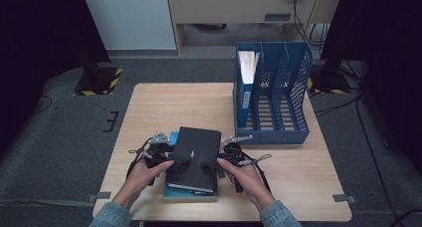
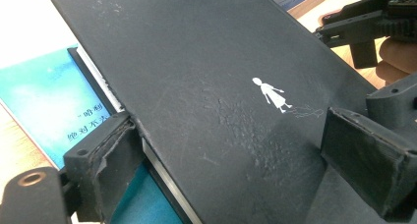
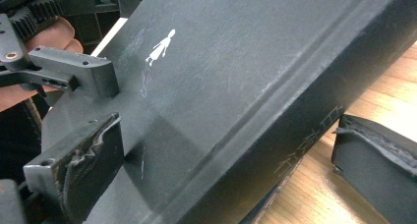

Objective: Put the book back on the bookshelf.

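High view: one matte black hardcover book (image 1: 195,155) with a small white mark on its cover, lying on a teal paperback book (image 1: 190,192) at 6 o'clock on the pale wood-grain table (image 1: 164,107). Left gripper (image 1: 171,162) meets its left edge and right gripper (image 1: 211,168) its right edge, each in a hand. One blue perforated plastic three-slot file rack (image 1: 286,87) at 2 o'clock; its leftmost slot holds a blue binder with white pages (image 1: 246,82), the other two slots bare.

Left gripper view: black cover (image 2: 206,96), scuffed and faintly pebbled, bearing a tiny white figure in a dress. Jaws set wide, one padded jaw under the page edge, the other over the cover; whether they press it cannot be told. Teal cover with printed characters (image 2: 44,106) at 9 o'clock.

Right gripper view: rounded spine (image 3: 295,111) with faint embossed lettering, running diagonally. Jaws wide, one above the cover at 8 o'clock, one on the wooden surface at 4 o'clock, clear of the spine.
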Motion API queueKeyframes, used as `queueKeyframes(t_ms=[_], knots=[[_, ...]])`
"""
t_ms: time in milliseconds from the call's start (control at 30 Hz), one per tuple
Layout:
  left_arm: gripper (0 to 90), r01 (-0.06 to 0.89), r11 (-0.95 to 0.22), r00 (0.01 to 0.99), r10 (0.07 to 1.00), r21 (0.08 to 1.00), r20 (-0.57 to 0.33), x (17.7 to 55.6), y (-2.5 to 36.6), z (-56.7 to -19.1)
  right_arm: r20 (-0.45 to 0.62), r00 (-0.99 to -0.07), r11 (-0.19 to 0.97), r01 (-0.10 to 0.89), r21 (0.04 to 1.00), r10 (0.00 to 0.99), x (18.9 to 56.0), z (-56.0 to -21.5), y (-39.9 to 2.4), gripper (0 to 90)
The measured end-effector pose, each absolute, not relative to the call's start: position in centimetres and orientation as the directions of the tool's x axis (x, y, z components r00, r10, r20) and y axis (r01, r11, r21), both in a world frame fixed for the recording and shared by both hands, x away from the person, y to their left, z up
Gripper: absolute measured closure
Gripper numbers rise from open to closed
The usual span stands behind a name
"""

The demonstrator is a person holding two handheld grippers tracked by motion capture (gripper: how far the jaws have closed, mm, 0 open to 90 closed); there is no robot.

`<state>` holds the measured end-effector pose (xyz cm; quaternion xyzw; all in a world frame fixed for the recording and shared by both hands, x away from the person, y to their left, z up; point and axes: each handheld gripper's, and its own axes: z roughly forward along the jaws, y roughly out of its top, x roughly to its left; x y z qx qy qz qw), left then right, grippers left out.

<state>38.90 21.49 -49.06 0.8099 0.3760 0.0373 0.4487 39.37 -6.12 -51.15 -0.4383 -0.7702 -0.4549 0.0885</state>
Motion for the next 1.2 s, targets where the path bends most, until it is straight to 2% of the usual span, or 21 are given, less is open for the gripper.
queueKeyframes(t_ms=[333,500,700,833,1100,1200], knots=[[8.3,0.569,-0.311,0.722,0.633,0.761,-0.280,39.0,21.6,-49.2,0.590,-0.586,0.183,0.779,0.600,0.556,40.1,-51.8,-6.0,0.1],[9.0,0.562,-0.320,0.726,0.632,0.763,-0.270,39.0,21.6,-49.0,0.575,-0.585,0.200,0.779,0.594,0.572,40.1,-51.4,-5.9,0.4],[19.1,0.526,-0.325,0.736,0.637,0.786,-0.229,38.6,22.0,-47.9,0.523,-0.600,0.250,0.767,0.591,0.605,40.1,-49.8,-5.5,3.9],[27.0,0.507,-0.319,0.738,0.641,0.801,-0.212,38.3,22.5,-47.4,0.519,-0.606,0.238,0.757,0.608,0.603,39.9,-49.3,-5.8,7.9],[28.5,0.492,-0.333,0.742,0.644,0.804,-0.187,38.1,22.4,-46.9,0.532,-0.605,0.214,0.755,0.620,0.592,39.9,-49.2,-6.0,11.3],[30.0,0.481,-0.338,0.744,0.645,0.809,-0.172,38.0,22.5,-46.4,0.507,-0.621,0.223,0.737,0.639,0.598,39.8,-48.8,-5.9,11.8]])
